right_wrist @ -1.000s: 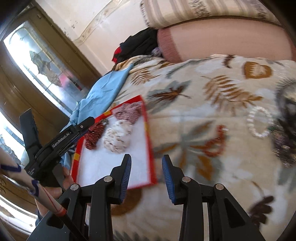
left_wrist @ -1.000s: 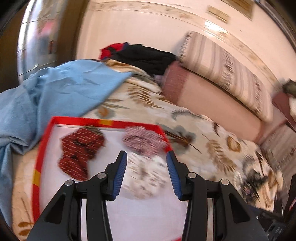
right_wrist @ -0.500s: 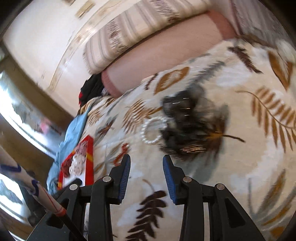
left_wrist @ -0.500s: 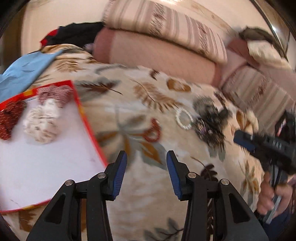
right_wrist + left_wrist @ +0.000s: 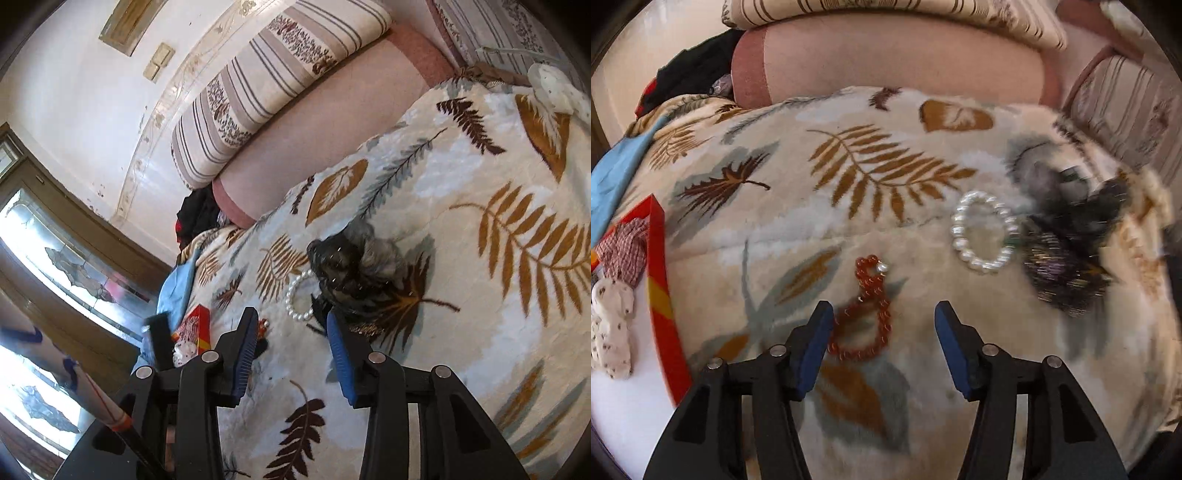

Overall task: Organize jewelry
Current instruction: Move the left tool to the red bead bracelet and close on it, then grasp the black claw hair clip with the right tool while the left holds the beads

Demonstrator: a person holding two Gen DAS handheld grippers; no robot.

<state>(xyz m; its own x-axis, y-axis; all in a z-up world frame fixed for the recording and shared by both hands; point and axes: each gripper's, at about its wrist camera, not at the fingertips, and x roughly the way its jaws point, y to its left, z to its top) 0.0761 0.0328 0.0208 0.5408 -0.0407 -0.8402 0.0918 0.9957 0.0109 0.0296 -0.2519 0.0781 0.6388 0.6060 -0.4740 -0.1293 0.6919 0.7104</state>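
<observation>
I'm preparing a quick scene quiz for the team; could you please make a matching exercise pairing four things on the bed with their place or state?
Things:
1. red bead bracelet
2. pearl bracelet
3. dark glittery scrunchie
4. checked scrunchie

Places or states:
A. lying in the red-framed tray at the left edge
B. on the blanket just ahead of the open left gripper, near its left finger
C. open ring on the blanket, right of the red beads
D. dark heap right beside the pearls

Pairs: 1-B, 2-C, 3-D, 4-A
</observation>
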